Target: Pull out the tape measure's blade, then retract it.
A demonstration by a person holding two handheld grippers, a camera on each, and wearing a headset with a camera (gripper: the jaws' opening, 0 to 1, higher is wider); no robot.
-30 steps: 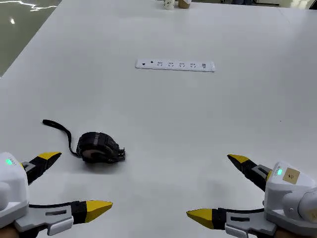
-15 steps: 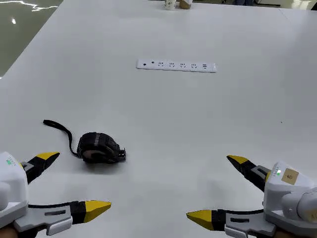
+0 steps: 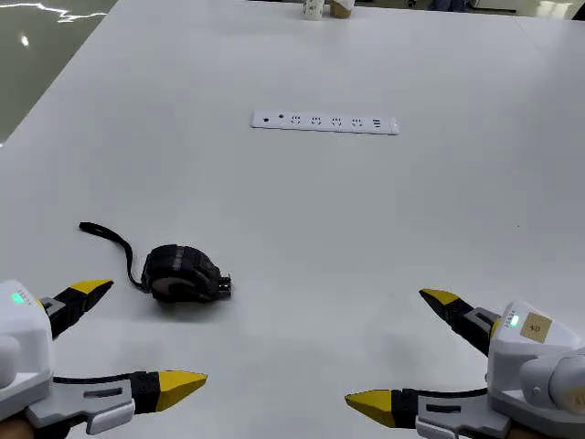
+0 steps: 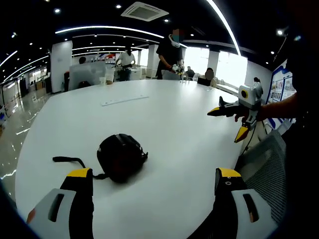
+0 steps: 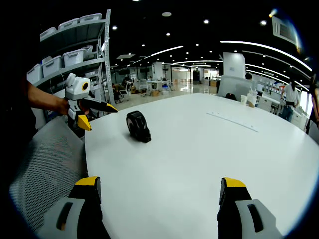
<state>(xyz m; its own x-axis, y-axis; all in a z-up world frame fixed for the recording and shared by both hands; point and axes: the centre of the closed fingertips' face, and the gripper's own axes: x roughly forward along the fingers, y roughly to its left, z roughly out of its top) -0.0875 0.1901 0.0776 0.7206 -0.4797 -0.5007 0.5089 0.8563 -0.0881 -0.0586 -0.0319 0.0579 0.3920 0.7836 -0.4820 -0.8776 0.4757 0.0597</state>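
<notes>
Hovering low over the near edge of the table [image 3: 302, 210], the left gripper [image 3: 151, 331] has its yellow-tipped jaws spread wide and grips nothing. Just ahead of it the tape measure [image 3: 186, 273] lies on the tabletop, blade not yet drawn, with its strap [image 3: 108, 236] curling off to the left. Farther back a power strip [image 3: 324, 122] lies flat, and at the right the right gripper [image 3: 388, 347] hangs equally wide and empty, well apart from the tape measure.

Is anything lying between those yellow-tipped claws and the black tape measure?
Nothing visible does. Only bare table lies between the left gripper, the right gripper and the tape measure; the power strip sits well beyond it.
</notes>
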